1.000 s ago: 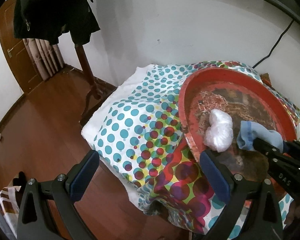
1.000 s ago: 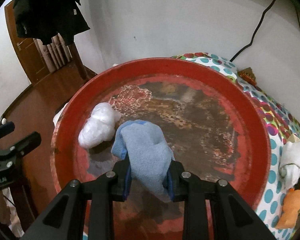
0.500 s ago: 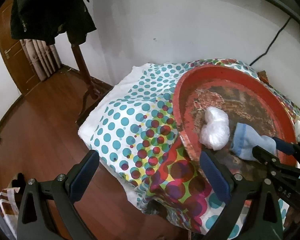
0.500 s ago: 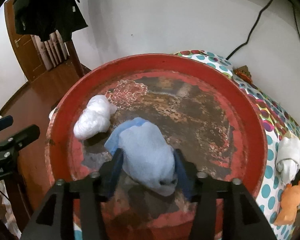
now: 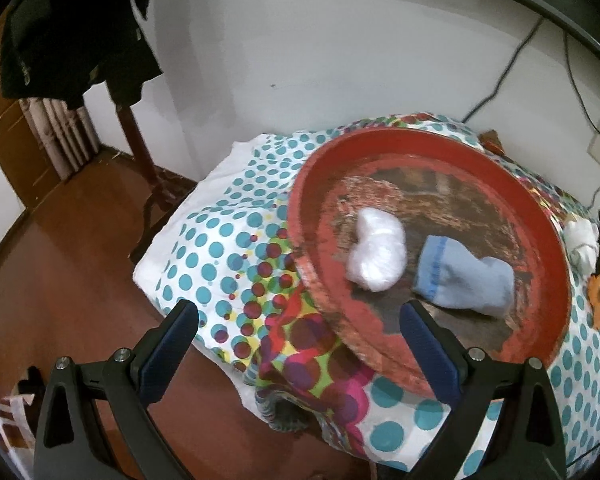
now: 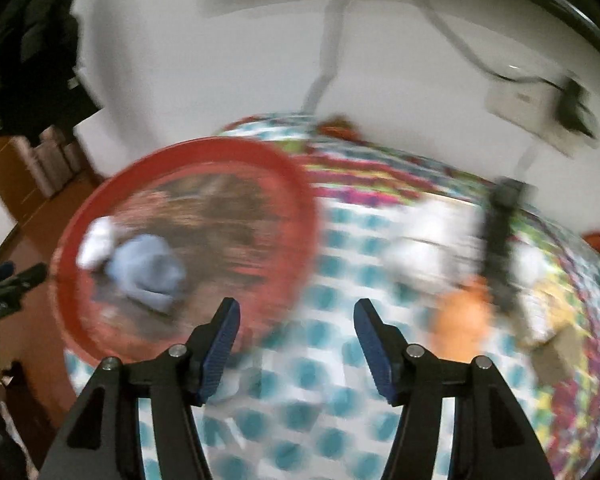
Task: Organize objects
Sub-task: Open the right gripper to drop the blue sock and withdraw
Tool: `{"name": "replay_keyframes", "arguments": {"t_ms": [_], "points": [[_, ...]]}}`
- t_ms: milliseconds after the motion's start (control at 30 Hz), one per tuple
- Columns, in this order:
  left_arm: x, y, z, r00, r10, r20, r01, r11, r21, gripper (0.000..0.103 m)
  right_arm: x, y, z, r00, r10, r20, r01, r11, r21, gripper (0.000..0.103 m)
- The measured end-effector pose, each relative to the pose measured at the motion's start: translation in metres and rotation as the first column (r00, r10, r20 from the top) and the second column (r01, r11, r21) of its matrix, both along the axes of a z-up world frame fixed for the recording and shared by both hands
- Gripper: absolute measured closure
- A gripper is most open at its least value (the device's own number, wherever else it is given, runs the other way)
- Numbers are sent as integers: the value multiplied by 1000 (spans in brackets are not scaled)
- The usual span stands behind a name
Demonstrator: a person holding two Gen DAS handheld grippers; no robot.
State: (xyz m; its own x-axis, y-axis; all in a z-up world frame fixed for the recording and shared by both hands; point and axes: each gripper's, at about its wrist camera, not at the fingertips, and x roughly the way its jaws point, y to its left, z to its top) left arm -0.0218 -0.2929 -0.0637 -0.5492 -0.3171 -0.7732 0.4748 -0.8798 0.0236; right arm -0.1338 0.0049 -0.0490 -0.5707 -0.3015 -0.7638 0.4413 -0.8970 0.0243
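From my left claw (image 5: 298, 344), on the far left there's wood floor, then the dotted cloth (image 5: 220, 248) draped over the table edge. My left jaws stand wide apart, nothing between them; the left pad hangs over the floor and cloth, the right pad sits over the near rim of the red tray (image 5: 416, 140). Inside the tray, ahead and to the right of that claw, the white bundle (image 5: 376, 258) lies just left of the blue sock (image 5: 464, 280), the two nearly touching. Further right, off the tray, a white sock (image 5: 582, 240) rests on the cloth.

Over to my right claw (image 6: 296, 348): picture's badly blurred. The tray sits at left with the sock up and to the left of my jaws, well clear of them. Those jaws are parted and empty, over bare dotted cloth. To the right, something orange (image 6: 464, 316) and a dark upright shape, too smeared to name.
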Motion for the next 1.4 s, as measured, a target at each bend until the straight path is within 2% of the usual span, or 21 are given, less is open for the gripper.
{"name": "replay_keyframes", "arguments": {"t_ms": [133, 267, 333, 467, 667, 867, 1000, 1167, 1233, 1267, 1400], "points": [[-4, 11, 1, 999, -39, -1, 39, 999, 12, 3, -8, 74, 3, 993, -114, -30, 115, 993, 12, 42], [-7, 23, 2, 998, -62, 4, 62, 998, -8, 3, -18, 155, 2, 974, -228, -5, 228, 973, -23, 42], [-7, 29, 2, 997, -78, 9, 78, 997, -25, 2, -20, 183, 1, 969, -246, -12, 246, 969, -12, 42], [-11, 44, 3, 993, -112, 24, 113, 993, -39, 2, -25, 217, -7, 981, -192, -23, 193, 981, 37, 42], [-14, 72, 13, 984, -177, 15, 178, 983, -40, 2, -36, 236, -29, 994, -106, -11, 107, 991, 75, 42], [-27, 117, 23, 962, -269, 35, 271, 962, -38, 1, -49, 235, -41, 999, -29, -15, 31, 996, 87, 42], [-38, 157, 30, 933, -358, 42, 360, 931, -56, 0, -56, 231, -48, 1000, 13, -7, -12, 997, 74, 42], [-58, 202, 25, 899, -434, 68, 437, 899, -37, 0, -62, 230, -54, 999, 30, -16, -29, 999, 39, 42], [-66, 222, 22, 883, -464, 72, 468, 883, -36, 0, -62, 232, -55, 1000, 24, -19, -24, 1000, 14, 44], [-69, 230, 20, 875, -478, 77, 481, 876, -29, 0, -62, 234, -56, 1000, 21, -24, -20, 1000, 4, 50], [-84, 260, 11, 847, -523, 91, 525, 851, 3, 0, -62, 238, -56, 1000, 3, -30, -4, 1000, -14, 50]]}}
